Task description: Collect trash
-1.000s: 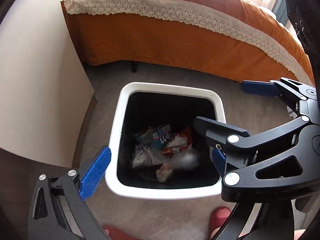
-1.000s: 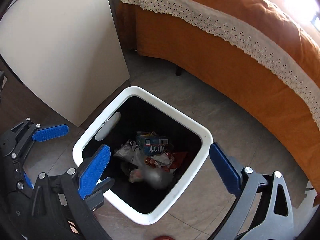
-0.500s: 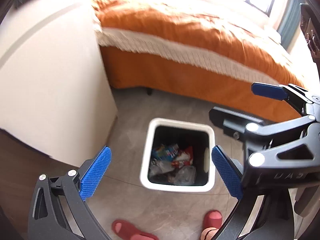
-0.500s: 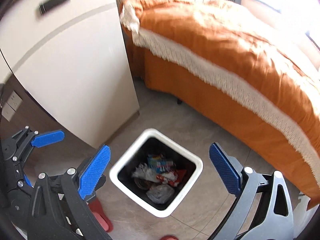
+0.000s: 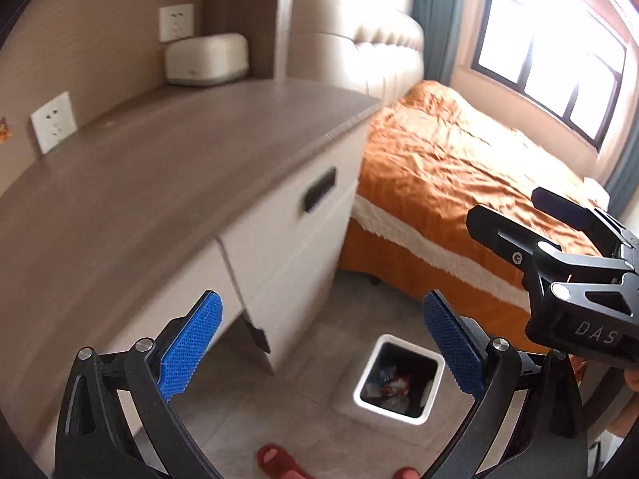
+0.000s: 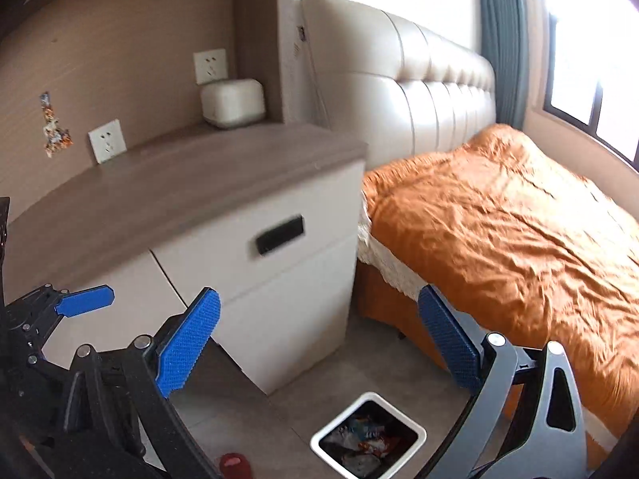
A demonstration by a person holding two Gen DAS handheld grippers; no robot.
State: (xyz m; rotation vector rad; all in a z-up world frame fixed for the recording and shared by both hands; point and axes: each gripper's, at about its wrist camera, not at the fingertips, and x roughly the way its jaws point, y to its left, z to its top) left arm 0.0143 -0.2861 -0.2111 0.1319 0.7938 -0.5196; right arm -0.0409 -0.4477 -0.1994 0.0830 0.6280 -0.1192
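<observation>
A white square trash bin (image 5: 433, 389) with a black inside stands on the grey floor far below, holding crumpled wrappers (image 5: 389, 385). It also shows in the right wrist view (image 6: 415, 433), low in the frame. My left gripper (image 5: 321, 347) is open and empty, high above the floor. My right gripper (image 6: 319, 341) is open and empty too. The right gripper (image 5: 559, 235) shows at the right edge of the left wrist view. The left gripper (image 6: 60, 311) shows at the left edge of the right wrist view.
A white cabinet with a brown top (image 5: 139, 199) stands to the left, with a white box (image 5: 207, 58) at its back. A bed with an orange cover (image 5: 459, 167) lies to the right. Red slippers (image 5: 279, 461) are on the floor.
Both grippers have risen and tilted up from just above the bin. The bin now looks small and low, and the cabinet top, headboard and window have come into view.
</observation>
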